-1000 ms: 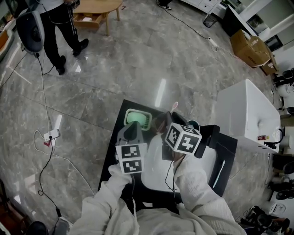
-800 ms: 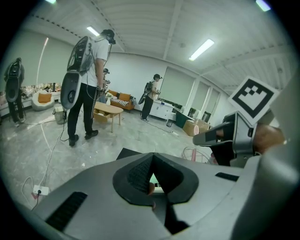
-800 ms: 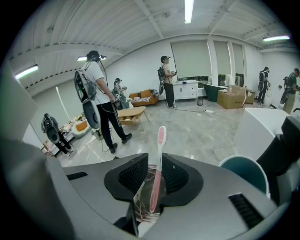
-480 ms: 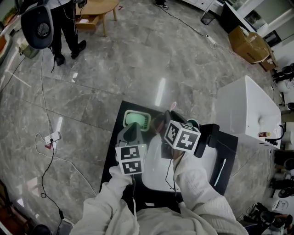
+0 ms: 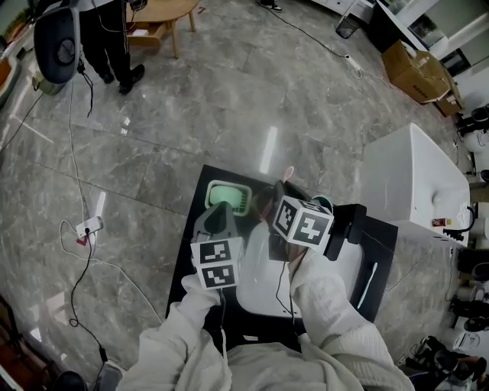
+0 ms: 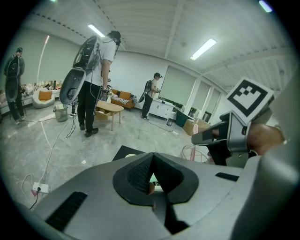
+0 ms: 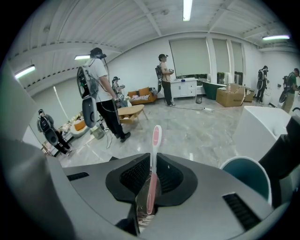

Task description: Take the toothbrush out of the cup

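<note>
Worked above a small black table [image 5: 188, 263] with straight edges. Saw shiny grey stone floor [image 5: 229, 99] all around it, with lots of open room in front and on the left. Saw a big white box [image 5: 412, 179] close by on the right. Saw a person [image 5: 111, 38] standing far off near a wooden table [image 5: 164, 9].

Pinched the pink toothbrush [image 7: 152, 164] tight between the jaws of the right gripper [image 7: 151, 180]. Held it standing up, with the bristle end poking out past the jaws. Held it outside the round blue-green cup [image 7: 244, 176], just to the left of the cup's rim.

Held the left gripper [image 6: 151, 180] beside the right one, near a green tray [image 5: 229, 197]. Had its jaws pressed together with nothing in them.

Found the toothbrush thin and smooth, like plastic. Found the jaw pads black and ridged, and the gripper bodies smooth and grey. Saw a flat white board [image 5: 263, 294] on the table, under soft white sleeves [image 5: 328, 305].
</note>
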`<action>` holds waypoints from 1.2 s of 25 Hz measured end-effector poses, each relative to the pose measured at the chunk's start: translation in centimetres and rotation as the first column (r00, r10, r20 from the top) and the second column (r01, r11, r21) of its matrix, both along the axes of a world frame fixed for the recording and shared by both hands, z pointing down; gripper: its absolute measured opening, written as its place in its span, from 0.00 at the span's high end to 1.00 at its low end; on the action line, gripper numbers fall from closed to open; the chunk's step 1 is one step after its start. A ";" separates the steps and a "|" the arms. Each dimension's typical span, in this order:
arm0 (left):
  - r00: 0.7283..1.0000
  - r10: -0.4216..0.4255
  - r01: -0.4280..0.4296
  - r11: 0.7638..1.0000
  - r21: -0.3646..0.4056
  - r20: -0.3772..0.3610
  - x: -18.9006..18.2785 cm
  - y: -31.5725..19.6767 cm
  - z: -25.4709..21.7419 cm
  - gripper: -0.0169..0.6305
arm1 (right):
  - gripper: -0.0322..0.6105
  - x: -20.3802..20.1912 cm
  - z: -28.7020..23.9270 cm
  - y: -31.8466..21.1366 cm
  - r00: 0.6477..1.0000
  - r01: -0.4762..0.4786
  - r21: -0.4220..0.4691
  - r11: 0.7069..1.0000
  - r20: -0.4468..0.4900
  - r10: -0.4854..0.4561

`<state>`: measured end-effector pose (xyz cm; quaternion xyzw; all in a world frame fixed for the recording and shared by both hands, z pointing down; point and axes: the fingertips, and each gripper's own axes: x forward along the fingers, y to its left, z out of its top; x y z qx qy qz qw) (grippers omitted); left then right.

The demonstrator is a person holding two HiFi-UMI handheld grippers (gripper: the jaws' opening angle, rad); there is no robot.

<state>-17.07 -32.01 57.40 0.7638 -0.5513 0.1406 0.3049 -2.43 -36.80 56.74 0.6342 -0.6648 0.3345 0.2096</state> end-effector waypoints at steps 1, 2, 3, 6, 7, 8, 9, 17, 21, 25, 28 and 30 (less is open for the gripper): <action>1.000 -0.001 0.001 1.000 0.000 -0.001 0.0 0.0 0.0 0.97 | 0.87 0.0 0.0 0.0 1.000 0.001 -0.001 1.000 0.000 -0.001; 1.000 -0.001 0.001 1.000 -0.001 -0.002 0.0 0.0 0.0 0.97 | 0.88 0.0 0.0 0.1 1.000 0.002 -0.002 1.000 0.001 -0.002; 1.000 -0.001 0.001 1.000 -0.002 -0.002 0.1 0.1 0.0 0.97 | 0.88 0.1 0.0 0.1 1.000 0.003 -0.001 1.000 0.004 -0.003; 1.000 0.001 -0.001 1.000 -0.004 -0.002 0.2 0.2 0.0 0.97 | 0.88 0.0 -0.2 0.2 1.000 0.006 0.003 1.000 0.016 -0.006; 1.000 0.002 -0.002 1.000 -0.005 -0.002 0.3 0.2 0.0 0.97 | 0.89 0.0 -0.2 0.3 1.000 0.007 0.004 1.000 0.018 -0.007; 1.000 0.003 -0.003 1.000 -0.005 -0.002 0.3 0.2 0.0 0.97 | 0.89 0.0 -0.3 0.3 1.000 0.008 0.006 1.000 0.021 -0.008; 1.000 0.004 -0.004 1.000 -0.005 -0.002 0.4 0.3 -0.1 0.97 | 0.89 0.0 -0.3 0.4 1.000 0.009 0.008 1.000 0.024 -0.009; 1.000 0.010 -0.010 1.000 -0.001 -0.001 0.8 0.6 -0.4 0.97 | 0.89 0.0 -1.1 1.0 0.999 0.023 0.024 0.999 0.039 -0.024; 1.000 0.017 -0.017 1.000 -0.006 0.001 1.3 1.1 -0.6 0.97 | 0.89 0.3 -1.8 1.4 0.999 0.026 0.037 0.999 0.038 -0.028; 1.000 0.020 -0.020 1.000 0.011 -0.001 1.6 1.6 -1.2 0.97 | 0.89 0.6 -2.5 2.0 0.999 0.023 0.056 0.998 0.040 -0.025; 1.000 0.025 -0.025 0.999 0.022 -0.002 1.9 2.1 -1.5 0.97 | 0.89 0.7 -3.2 2.5 0.999 0.019 0.076 0.997 0.041 -0.023; 1.000 0.027 -0.027 0.999 0.027 -0.002 1.9 2.3 -1.9 0.97 | 0.89 0.7 -3.8 2.6 0.999 0.018 0.091 0.996 0.043 -0.022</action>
